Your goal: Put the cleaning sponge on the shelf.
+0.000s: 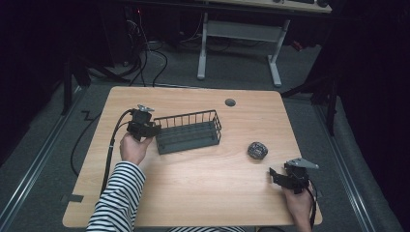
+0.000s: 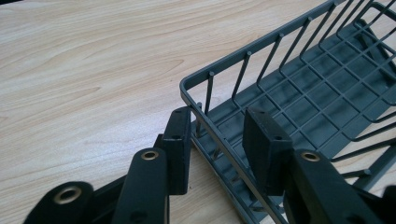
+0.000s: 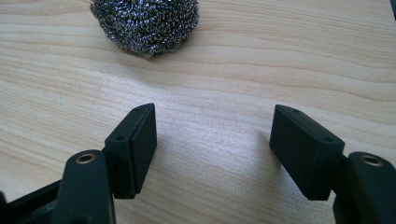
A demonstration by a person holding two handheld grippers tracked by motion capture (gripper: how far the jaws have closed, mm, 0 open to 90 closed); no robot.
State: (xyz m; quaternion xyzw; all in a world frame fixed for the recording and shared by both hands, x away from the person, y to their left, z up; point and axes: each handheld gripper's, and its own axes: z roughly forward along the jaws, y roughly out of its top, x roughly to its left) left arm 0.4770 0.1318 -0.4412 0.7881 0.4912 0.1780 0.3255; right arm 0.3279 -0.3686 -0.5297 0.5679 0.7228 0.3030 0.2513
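Spanning most of the high view, the pale wooden worktop [image 1: 193, 183] carries a dark grey wire basket [image 1: 189, 131] left of centre and a steel-wool scourer [image 1: 257, 150] to the right of it, well apart from the basket. A small round grommet [image 1: 230, 102] sits near the worktop's far edge. Beyond it stands a second desk on a white frame [image 1: 240, 43], with cables on the floor.

The basket lies long side toward the person, its barred wall rising on the far side. The left hand-held gripper [image 1: 155, 129], in a hand at the end of a striped sleeve [image 1: 117, 198], is at the basket's left end. In the left gripper view its jaws straddle the end rim [image 2: 219, 135], one jaw outside and one inside the basket, with gaps still showing beside the rim, so they are partly spread and not clamped.

The right hand-held gripper [image 1: 273, 173] rests low near the worktop's right front corner, its jaws wide apart and holding nothing. In the right gripper view the scourer [image 3: 145, 24] lies ahead of the jaws, near but untouched.
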